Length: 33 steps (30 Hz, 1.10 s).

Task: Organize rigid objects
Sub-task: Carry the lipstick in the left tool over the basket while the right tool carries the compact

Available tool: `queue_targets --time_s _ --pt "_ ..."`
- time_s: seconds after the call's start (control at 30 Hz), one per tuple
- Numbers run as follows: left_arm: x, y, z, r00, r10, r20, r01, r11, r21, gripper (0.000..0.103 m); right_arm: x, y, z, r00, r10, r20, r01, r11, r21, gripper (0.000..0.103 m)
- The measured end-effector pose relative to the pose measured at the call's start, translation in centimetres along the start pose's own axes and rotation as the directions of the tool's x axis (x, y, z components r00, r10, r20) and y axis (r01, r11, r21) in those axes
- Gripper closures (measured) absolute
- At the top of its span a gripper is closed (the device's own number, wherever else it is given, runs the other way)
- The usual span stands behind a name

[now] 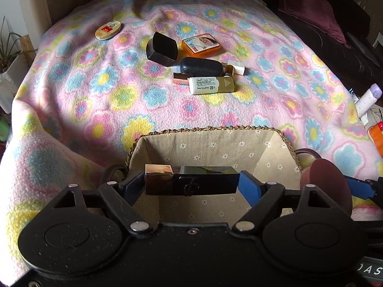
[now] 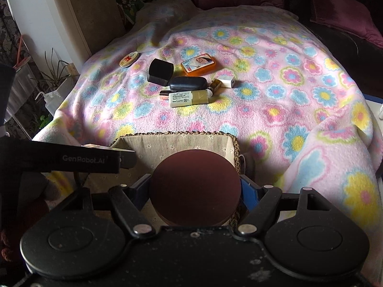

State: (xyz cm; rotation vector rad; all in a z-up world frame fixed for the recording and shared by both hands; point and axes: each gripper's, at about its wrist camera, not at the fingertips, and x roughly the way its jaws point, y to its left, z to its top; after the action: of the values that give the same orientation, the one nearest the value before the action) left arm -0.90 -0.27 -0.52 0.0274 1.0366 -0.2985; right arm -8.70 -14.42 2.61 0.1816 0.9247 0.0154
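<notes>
Above basket rim, both grippers loaded

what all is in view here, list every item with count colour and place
black and gold rectangular case: 1, held over the basket by the left gripper
round compact: 1, maroon, held over the basket by the right gripper
basket: 1, woven rim, beige daisy lining, near edge of the blanket
blanket: 1, pink with flowers, covers the surface
round tin: 1, cream with red label, far left
black box: 1, mid blanket
orange tin: 1, face picture on lid, right of the black box
dark oblong case: 1, mid cluster
white and gold tube: 1, front of cluster
white charger block: 1, right of cluster
left gripper: 1, black, blue pads
right gripper: 1, black, blue pads
</notes>
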Motion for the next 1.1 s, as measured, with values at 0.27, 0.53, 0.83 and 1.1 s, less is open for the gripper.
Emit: queue_targets --time_s 0.27,0.53,0.83,1.1 --pt "0.3 -0.4 -0.6 1.000 0.026 -0.016 -0.026 1.000 0.012 0.024 1.8 -1.7 1.0 0.997 0.059 -0.042 -0.054 0.991 0.120 0.027" --pt "0.9 -0.6 -0.6 0.998 0.047 -0.039 -0.046 0.999 0.019 0.024 2.4 -2.4 1.0 0.995 0.052 -0.080 -0.036 0.982 0.184 0.027" --pt "1.2 -0.8 -0.7 0.997 0.054 -0.052 -0.053 0.998 0.029 0.024 2.9 -1.6 1.0 0.993 0.010 -0.117 0.005 0.993 0.122 0.027" --pt "1.5 -0.6 -0.6 0.996 0.054 -0.071 -0.052 0.998 0.027 0.024 3.0 -1.3 1.1 0.992 -0.010 -0.124 0.021 0.995 0.094 0.027"
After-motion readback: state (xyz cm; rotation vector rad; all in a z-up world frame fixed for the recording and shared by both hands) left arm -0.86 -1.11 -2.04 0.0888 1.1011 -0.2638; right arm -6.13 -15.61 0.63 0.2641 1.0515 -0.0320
